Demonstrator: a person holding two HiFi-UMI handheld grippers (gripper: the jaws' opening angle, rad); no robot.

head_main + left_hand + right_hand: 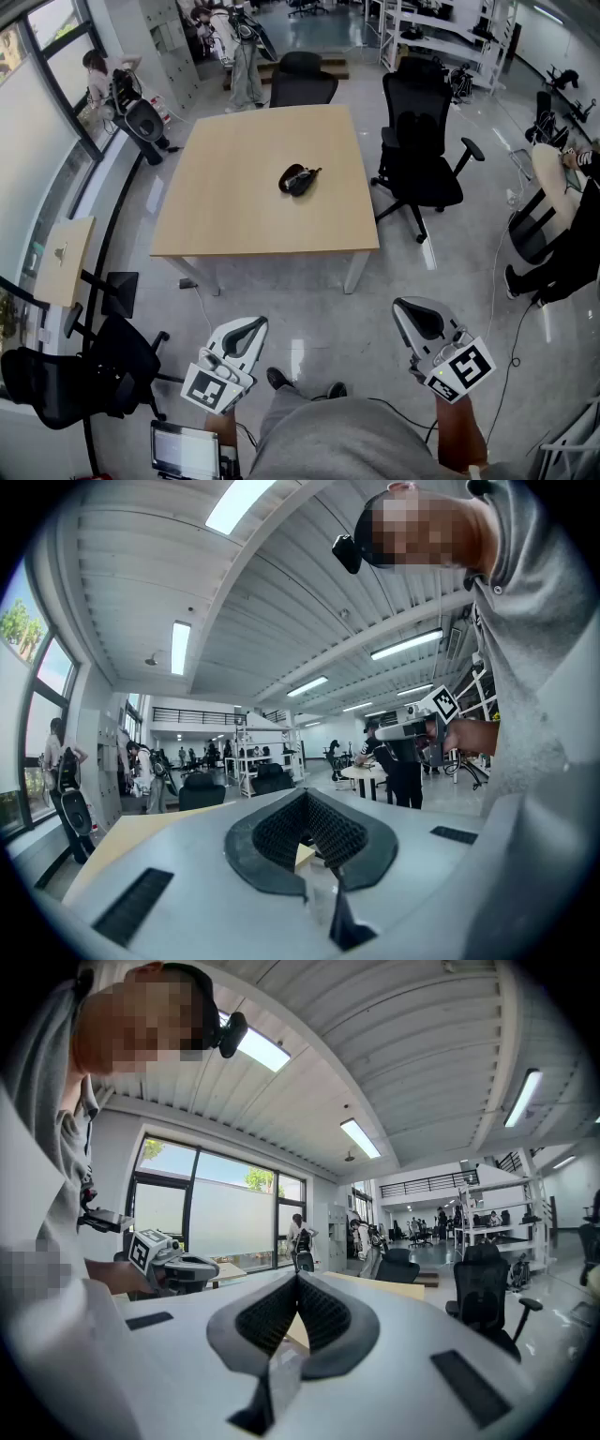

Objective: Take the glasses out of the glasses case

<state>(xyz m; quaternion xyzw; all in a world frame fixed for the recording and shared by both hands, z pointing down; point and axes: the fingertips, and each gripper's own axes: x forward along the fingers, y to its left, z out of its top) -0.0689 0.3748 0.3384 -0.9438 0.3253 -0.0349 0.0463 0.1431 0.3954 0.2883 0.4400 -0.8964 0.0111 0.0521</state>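
A dark glasses case lies alone near the middle of the light wooden table, lid partly open; I cannot make out glasses inside. Both grippers are held low by the person's body, well short of the table's near edge. My left gripper is shut with nothing in it, and its black pads meet at the tip. My right gripper is also shut and empty, pads together. Each gripper shows in the other's view: the right gripper and the left gripper. The case appears in neither gripper view.
A black office chair stands right of the table, another chair behind it. At lower left are a black chair and a small side desk. People stand at the far back; a seated person is at the right edge.
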